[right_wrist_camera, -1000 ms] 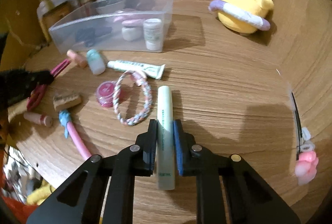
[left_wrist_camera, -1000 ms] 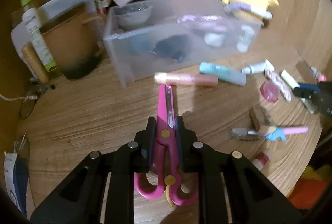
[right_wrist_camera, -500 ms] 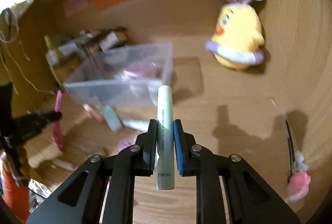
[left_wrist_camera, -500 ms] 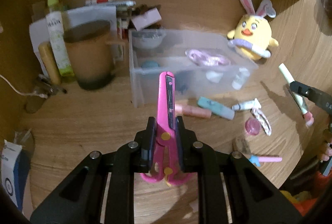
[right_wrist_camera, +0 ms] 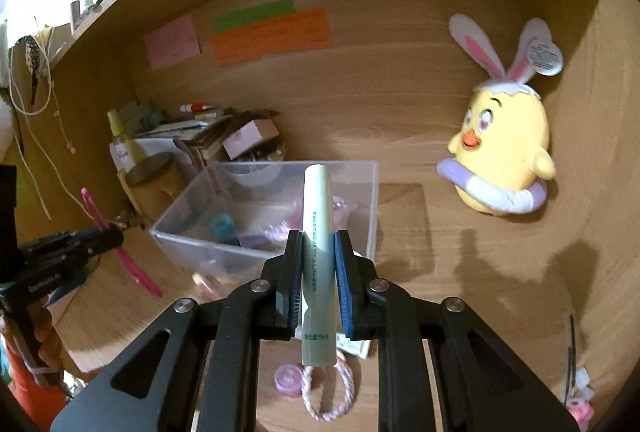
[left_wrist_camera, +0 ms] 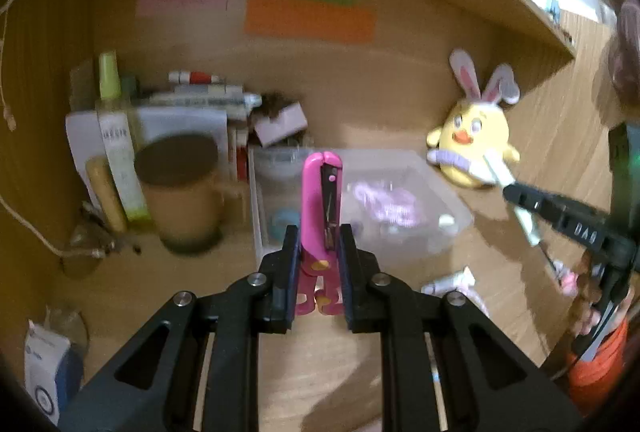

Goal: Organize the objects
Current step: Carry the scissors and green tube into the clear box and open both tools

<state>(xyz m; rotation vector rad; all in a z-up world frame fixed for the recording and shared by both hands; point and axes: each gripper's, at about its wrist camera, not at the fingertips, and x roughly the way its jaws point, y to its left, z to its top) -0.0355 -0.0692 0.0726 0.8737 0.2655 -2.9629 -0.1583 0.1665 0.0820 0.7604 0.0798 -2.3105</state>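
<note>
Left wrist: left gripper (left_wrist_camera: 319,244) jaws clamp pink scissors (left_wrist_camera: 321,208); right gripper (right_wrist_camera: 318,252) jaws clamp green tube (right_wrist_camera: 317,216).

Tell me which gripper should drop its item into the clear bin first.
Probably the right. The right gripper holds the pale green tube lined up with the clear bin; the left gripper with the pink scissors looks farther off.

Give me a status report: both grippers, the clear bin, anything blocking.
Left gripper shut on pink scissors. Right gripper shut on pale green tube. Clear bin open-topped ahead, partly filled. Nothing seen blocking.
</note>
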